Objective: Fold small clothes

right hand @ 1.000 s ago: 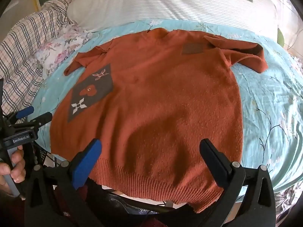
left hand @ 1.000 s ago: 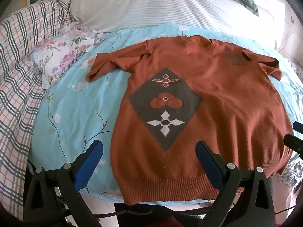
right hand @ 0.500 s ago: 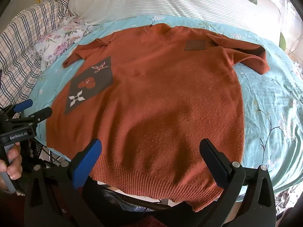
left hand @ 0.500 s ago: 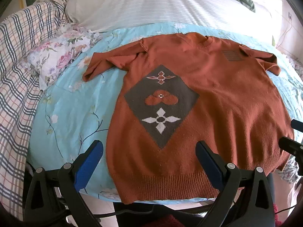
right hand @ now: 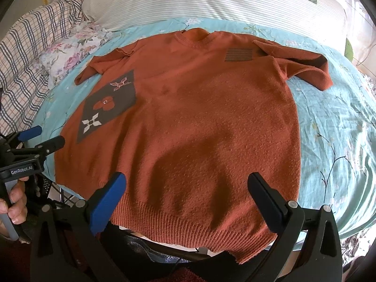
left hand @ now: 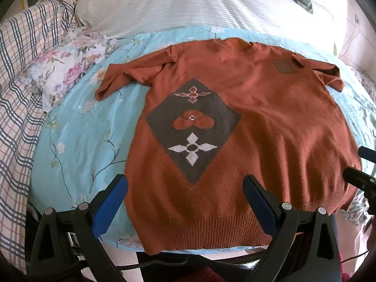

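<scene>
One rust-orange knit sweater is lying flat, front up, on the light-blue floral bedsheet, hem hanging over the near edge. Two grippers: left gripper and right gripper are both hovering above the hem, fingers spread wide, gripping nothing. Far side: one striped pillow. Left: one plaid blanket, one floral cloth.

The sweater lies flat on the bedsheet at frame centre, hem toward the bottom edge, collar toward the top. A pillow lies behind it; a checked blanket fills the left edge.
</scene>
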Tool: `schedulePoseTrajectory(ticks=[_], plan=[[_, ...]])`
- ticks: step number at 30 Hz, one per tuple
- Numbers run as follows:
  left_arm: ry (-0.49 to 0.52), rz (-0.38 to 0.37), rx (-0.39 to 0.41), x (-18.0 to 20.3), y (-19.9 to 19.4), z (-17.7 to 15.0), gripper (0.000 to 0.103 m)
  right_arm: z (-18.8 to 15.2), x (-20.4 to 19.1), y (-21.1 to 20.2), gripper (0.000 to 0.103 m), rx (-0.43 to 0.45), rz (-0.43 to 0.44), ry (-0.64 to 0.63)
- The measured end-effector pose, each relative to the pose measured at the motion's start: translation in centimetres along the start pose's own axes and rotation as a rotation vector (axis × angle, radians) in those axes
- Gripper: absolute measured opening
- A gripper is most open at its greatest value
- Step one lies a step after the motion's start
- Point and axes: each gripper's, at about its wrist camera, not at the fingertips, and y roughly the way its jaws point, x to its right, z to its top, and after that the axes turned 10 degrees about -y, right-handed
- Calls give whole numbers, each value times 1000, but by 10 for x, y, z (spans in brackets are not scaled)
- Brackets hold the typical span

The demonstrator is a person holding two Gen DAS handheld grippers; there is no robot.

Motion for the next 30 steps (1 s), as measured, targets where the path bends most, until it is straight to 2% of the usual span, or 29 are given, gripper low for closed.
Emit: schedulePoseTrajectory(ticks=[3,8,30], plan=[[-6,-5,-21,0,5,1,98,1,2,-1,103,8,-1,0],[0,14,-21,1,6,-1,98,2,4,0,103,11,0,4],[-2,17,-20,-3,8,-1,98,1,1,1,103,17,22,4]])
